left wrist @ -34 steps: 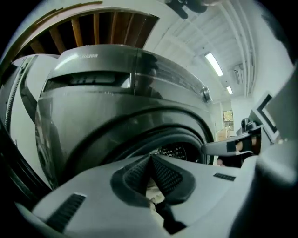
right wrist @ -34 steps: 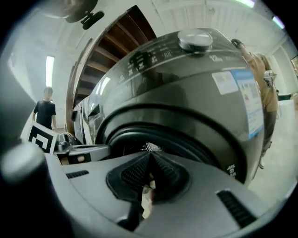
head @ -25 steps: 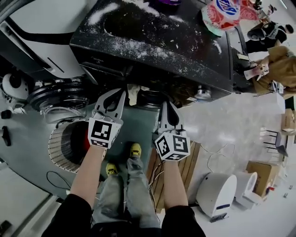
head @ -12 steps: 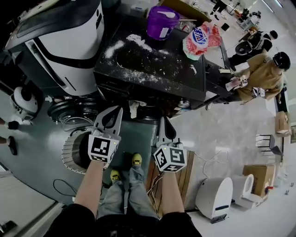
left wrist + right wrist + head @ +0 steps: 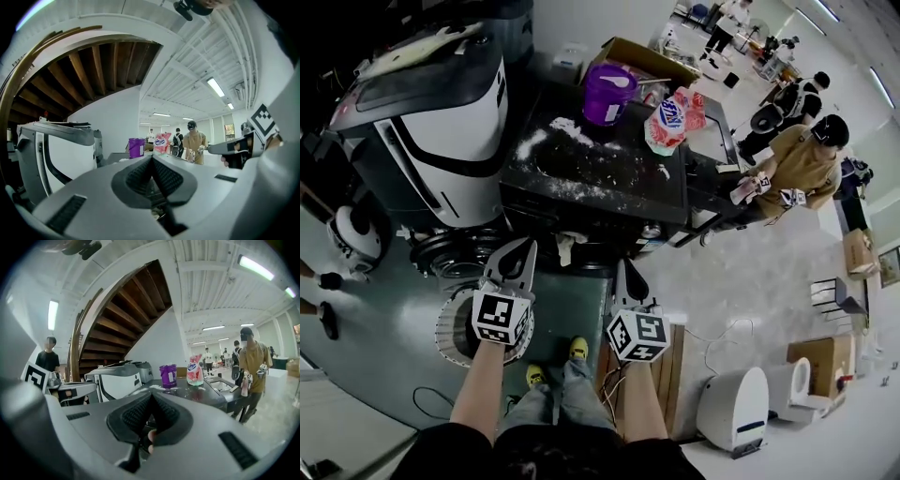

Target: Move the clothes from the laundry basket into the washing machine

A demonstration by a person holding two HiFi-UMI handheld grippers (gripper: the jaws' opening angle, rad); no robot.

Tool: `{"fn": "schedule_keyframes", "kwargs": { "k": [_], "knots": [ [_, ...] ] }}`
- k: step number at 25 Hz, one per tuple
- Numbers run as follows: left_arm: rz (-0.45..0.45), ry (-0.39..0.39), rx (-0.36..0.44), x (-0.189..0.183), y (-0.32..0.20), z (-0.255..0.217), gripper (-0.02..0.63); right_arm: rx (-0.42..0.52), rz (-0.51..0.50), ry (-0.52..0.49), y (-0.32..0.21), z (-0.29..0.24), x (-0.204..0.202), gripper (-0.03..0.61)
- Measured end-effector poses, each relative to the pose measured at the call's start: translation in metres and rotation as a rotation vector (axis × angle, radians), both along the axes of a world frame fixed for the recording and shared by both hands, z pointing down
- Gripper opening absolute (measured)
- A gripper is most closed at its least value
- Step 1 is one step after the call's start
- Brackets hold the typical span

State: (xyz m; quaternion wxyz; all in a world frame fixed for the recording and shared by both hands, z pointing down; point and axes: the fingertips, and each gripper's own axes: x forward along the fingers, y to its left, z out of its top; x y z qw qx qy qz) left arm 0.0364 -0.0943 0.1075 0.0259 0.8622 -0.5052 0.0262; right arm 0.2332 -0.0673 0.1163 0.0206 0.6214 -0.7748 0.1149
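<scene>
Floor: grey-green matting on the left of the head view, pale glossy floor on the right. Open hall with white walls; the brown underside of a wooden staircase shows in both gripper views. A wooden pallet lies by the right forearm, with white rounded units and cardboard boxes beyond. A person in a tan shirt stands at the far right; others stand well behind.

Black washing machine: boxy, top strewn with white powder, carrying a purple tub and a pink detergent bag. Its long side runs left to right across the head view, front face towards the person. A pale cloth hangs at that front edge. A white-and-black machine stands just beside it, on the left.

Laundry basket: round, white ribbed wall, upright on the matting, mouth up (round, so no long axis). Inside is dark; contents cannot be made out. It sits below the left gripper's marker cube, left of the yellow shoes.

Left gripper: jaws pressed together, nothing between them, pointing at the machine front. Right gripper: same, closed and empty.
</scene>
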Motion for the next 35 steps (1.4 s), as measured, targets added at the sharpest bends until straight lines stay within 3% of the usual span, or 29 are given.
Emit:
{"fn": "schedule_keyframes", "kwargs": {
  "k": [6, 16, 18, 35],
  "knots": [
    [-0.037, 0.034, 0.002, -0.007, 0.003, -0.033, 0.011, 0.014, 0.024, -0.031, 0.007, -0.032, 0.006, 0.003],
    [-0.059, -0.054, 0.052, -0.004, 0.028, -0.082, 0.011, 0.033, -0.032, 0.025, 0.024, -0.077, 0.06, 0.003],
    [-0.067, -0.038, 0.059, -0.002, 0.033, -0.091, 0.011, 0.034, -0.038, 0.027, 0.027, -0.081, 0.065, 0.003],
    [-0.128, -0.054, 0.101, -0.013, 0.04, -0.124, 0.011, 0.109, -0.019, 0.034, 0.028, -0.116, 0.104, 0.003]
  ]
}}
